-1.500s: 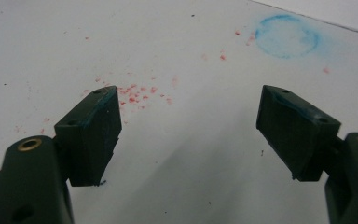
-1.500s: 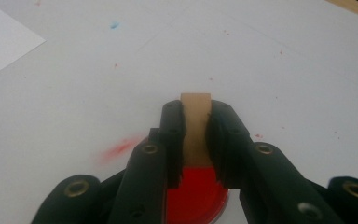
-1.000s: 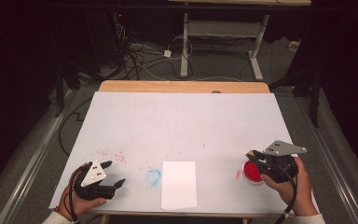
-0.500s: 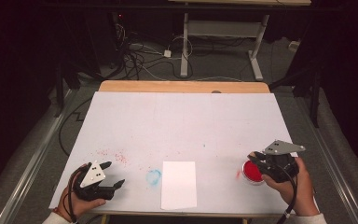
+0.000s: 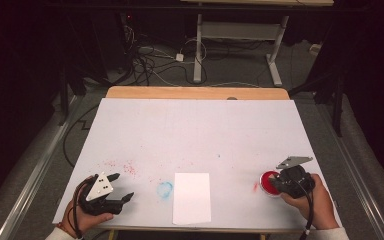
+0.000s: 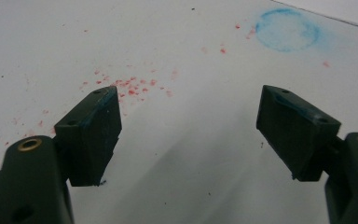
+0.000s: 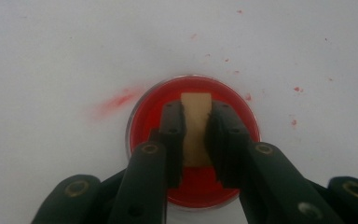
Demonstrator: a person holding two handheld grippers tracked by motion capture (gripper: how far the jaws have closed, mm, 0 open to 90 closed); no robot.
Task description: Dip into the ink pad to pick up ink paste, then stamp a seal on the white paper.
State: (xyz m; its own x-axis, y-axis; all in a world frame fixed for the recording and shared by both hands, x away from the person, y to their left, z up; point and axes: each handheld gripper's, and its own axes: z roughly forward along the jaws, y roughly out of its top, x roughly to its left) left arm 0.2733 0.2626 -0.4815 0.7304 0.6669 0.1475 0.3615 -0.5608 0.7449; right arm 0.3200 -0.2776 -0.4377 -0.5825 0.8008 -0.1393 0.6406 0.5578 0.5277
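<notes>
Left hand is coming in from the bottom-left corner of the counter, holding the left tool low over the white surface near the front edge. Its jaws are standing wide apart with nothing between them, pointing toward the middle of the counter. In the left gripper view the left tool is hanging over bare counter, with red specks just ahead of the jaws and a blue ring stain farther off to the upper right.

Right hand is reaching in from the bottom-right, wrapping the right tool, which is angling left and down over a round dish. The grey plate is sitting on top of that tool.

In the right gripper view the right tool is clamping a tan block; the jaws are pressing both its sides and the block's end is sticking out past the fingertips. The block is sitting over the dish, which is holding red paint. Whether the block is touching the paint is hard to tell. A red smear is lying on the counter just left of the dish.

A white paper sheet is lying flat near the front edge between the two tools, with the blue ring stain just beside its left edge.
</notes>
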